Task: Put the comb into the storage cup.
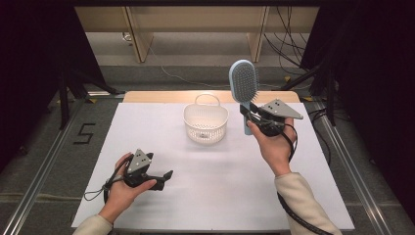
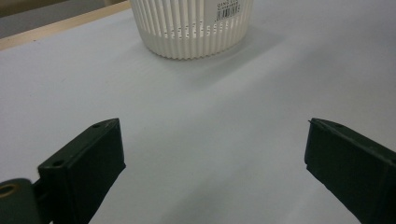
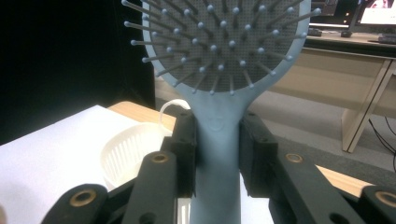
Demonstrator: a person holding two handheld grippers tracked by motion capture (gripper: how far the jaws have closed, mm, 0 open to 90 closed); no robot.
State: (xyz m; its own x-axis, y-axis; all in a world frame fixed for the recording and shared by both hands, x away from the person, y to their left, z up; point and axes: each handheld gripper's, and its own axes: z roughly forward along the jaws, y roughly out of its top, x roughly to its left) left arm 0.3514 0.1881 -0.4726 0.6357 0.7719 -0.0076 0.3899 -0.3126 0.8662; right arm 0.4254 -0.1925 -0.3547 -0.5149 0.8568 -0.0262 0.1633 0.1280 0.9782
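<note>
A light blue hairbrush (image 1: 243, 82) stands upright in the air at the right of the table, bristles toward the camera. My right gripper (image 1: 252, 115) is shut on its handle (image 3: 217, 154), with both black jaws pressed against the handle's sides. A white slatted basket (image 1: 206, 122) with a loop handle sits at the middle back of the white table, just left of the brush. My left gripper (image 1: 165, 177) rests low near the front left, open, with nothing between its wide-apart jaws (image 2: 212, 158). The basket (image 2: 191, 25) lies ahead of it.
A white sheet (image 1: 215, 181) covers the table, whose wooden back edge (image 1: 156, 96) shows behind the basket. Metal rails run along both sides of the table. Wooden furniture legs and cables stand on the floor beyond.
</note>
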